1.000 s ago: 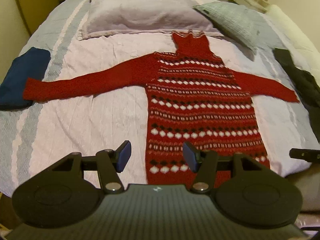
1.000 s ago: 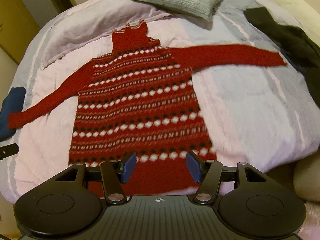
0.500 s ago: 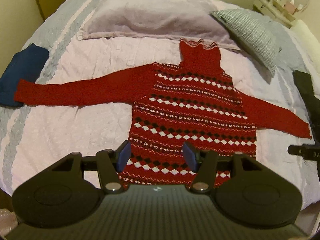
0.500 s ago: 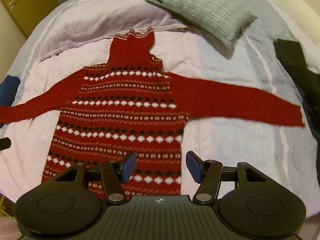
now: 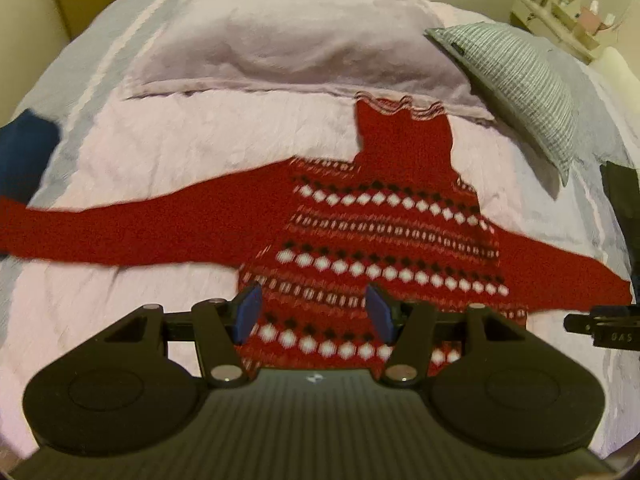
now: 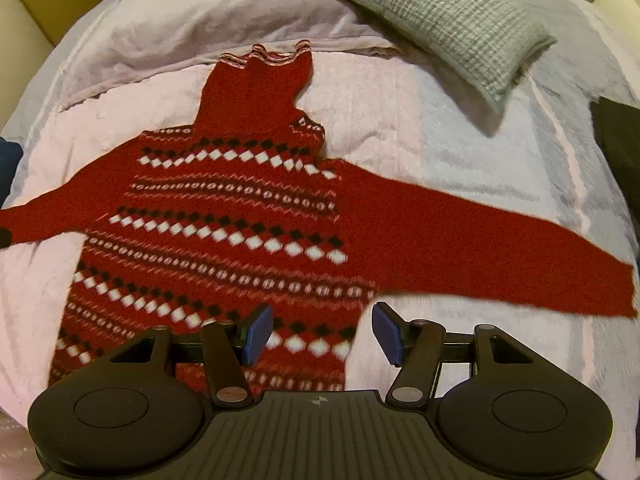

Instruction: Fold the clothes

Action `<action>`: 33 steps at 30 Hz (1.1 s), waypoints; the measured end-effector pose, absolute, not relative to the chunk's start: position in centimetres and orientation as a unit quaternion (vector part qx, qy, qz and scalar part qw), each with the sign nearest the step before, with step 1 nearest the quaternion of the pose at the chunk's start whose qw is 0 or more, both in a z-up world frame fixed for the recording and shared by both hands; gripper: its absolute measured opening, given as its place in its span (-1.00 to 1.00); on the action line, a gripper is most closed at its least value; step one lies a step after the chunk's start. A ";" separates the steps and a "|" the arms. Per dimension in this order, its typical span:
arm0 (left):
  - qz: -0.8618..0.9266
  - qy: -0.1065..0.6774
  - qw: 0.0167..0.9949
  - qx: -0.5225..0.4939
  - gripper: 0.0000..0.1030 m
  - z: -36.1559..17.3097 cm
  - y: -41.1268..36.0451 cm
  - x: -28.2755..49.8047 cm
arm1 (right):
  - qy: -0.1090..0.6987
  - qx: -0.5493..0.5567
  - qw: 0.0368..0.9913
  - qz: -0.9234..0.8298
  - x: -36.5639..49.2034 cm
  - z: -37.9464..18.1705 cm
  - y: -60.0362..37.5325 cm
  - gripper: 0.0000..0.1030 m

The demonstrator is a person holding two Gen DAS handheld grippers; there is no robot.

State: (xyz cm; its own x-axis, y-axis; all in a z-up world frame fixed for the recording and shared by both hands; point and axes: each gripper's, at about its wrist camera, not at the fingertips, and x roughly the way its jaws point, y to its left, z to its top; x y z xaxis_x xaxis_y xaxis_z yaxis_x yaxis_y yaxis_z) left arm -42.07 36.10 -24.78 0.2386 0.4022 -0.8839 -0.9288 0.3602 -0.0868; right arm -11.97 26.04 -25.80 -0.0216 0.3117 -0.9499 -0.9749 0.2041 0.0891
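— While both tools hang over the bed [image 5: 168, 152], what does the left gripper [image 5: 312, 312] hold?

— Nothing. Its blue pads [image 5: 248, 312] stand wide apart, with only air between them. Through the gap shows the patterned body of the red sweater [image 5: 384, 232].

— And the right gripper [image 6: 322, 334]?

— Same state: jaws spread wide, empty. Its left pad sits over the sweater's [image 6: 224, 216] body; its right pad sits over bare pale sheet, just past the garment's side edge.

— Where does the sweater lie?

— Flat on the bed, front up, with the tall collar pointing to 12 o'clock. In the left view, one sleeve runs out to 9 o'clock and the other to about 4 o'clock. Bands of white and black diamonds cross the body. The hem is hidden behind the tools.

— Anything around it?

— Lilac pillow [image 5: 288, 48] at 12 o'clock, its lower edge touching the collar's frilled rim. Grey checked cushion [image 6: 436, 12] at 1 o'clock, apart from the sweater. Dark blue cloth [image 5: 24, 152] at 9 o'clock on the bed's edge, near the sleeve end. Black garment [image 6: 616, 140] at 3 o'clock. The left view is blurred in places.
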 end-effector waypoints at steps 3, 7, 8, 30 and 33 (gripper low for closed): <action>0.443 0.395 0.733 -0.333 0.03 -27.9 40.4 -40.5 | 0.481 -0.348 0.604 0.532 -10.5 -28.8 28.3 0.14; 0.413 0.378 0.753 -0.346 0.03 -32.0 46.2 -38.5 | 0.494 -0.321 0.598 0.543 -7.5 -32.5 32.1 0.14; 0.406 0.373 0.758 -0.349 0.03 -33.1 47.6 -38.0 | 0.498 -0.309 0.595 0.549 -6.7 -33.4 33.2 0.14; 0.278 0.307 0.825 -0.383 -0.62 -44.4 68.3 -28.0 | 0.492 -0.180 0.567 0.636 -1.8 -41.2 59.1 -0.49; 0.260 0.296 0.837 -0.379 -0.91 -44.4 69.0 -27.7 | 0.467 -0.190 0.575 0.645 -2.2 -40.5 59.0 -0.92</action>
